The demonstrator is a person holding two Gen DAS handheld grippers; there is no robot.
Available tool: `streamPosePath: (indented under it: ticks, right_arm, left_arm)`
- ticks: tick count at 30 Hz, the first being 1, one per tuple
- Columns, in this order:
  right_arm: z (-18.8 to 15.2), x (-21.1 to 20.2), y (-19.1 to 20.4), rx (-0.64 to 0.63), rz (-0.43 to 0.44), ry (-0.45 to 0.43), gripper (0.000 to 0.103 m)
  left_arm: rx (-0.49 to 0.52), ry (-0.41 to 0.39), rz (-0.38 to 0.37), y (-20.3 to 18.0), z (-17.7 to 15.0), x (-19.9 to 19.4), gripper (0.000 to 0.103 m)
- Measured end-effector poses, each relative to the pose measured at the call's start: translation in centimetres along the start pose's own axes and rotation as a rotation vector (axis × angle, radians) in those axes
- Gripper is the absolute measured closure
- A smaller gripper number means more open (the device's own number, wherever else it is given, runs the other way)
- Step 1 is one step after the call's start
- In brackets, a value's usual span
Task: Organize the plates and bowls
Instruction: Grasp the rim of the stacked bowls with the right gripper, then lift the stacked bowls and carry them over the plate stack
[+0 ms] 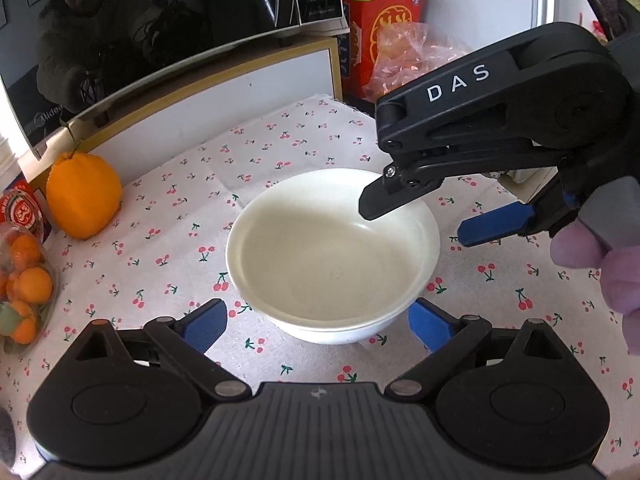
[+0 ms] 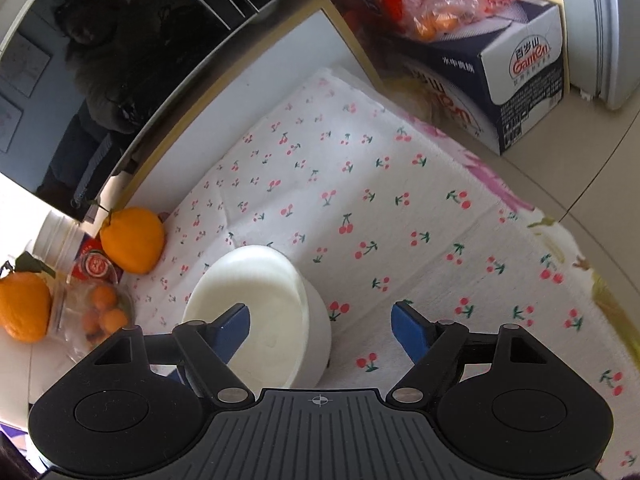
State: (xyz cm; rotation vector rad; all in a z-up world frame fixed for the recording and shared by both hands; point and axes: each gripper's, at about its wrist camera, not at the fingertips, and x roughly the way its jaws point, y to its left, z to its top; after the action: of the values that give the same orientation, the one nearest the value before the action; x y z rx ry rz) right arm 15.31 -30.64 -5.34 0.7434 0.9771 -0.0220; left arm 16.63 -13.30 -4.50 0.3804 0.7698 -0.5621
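A white bowl (image 1: 332, 256), seemingly two nested, stands upright on the cherry-print cloth (image 1: 280, 152). My left gripper (image 1: 318, 328) is open, with its blue pads (image 1: 204, 326) on either side of the bowl's near edge, not pressing it. My right gripper (image 1: 432, 214) comes in from the right, held by a hand (image 1: 580, 248). It is open and straddles the bowl's right rim. In the right wrist view the right gripper (image 2: 322, 332) has its left pad (image 2: 234, 330) inside the bowl (image 2: 260, 300). The other pad stands clear of the bowl's outer wall.
A black microwave (image 1: 160, 40) on a white cabinet borders the cloth at the back. A large orange (image 1: 82, 196) and a bag of small oranges (image 1: 24, 288) lie at the left. A red box (image 1: 384, 12) and a carton (image 2: 520, 80) stand at the back right, beyond the table's edge.
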Motion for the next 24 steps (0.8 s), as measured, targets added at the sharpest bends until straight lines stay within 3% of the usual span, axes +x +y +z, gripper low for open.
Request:
streamPosePath:
  ticks: [10,14,24]
  right_arm:
    - [-0.3,1.5,0.1,0.000,0.030,0.035,0.076]
    - [-0.4,1.4,0.3,-0.036,0.016,0.027,0.083]
    - [-0.4,-0.6,1.7,-0.135,0.028,-0.011,0.084]
  left_arm:
    - [-0.011,0.012,-0.032,-0.4,-0.1,0.4,0.015]
    - [-0.024,0.009,-0.042,-0.3,-0.2,0.4,0.015]
    - [-0.045,-0.022,-0.050,0.2,0.1,-0.5,0.014]
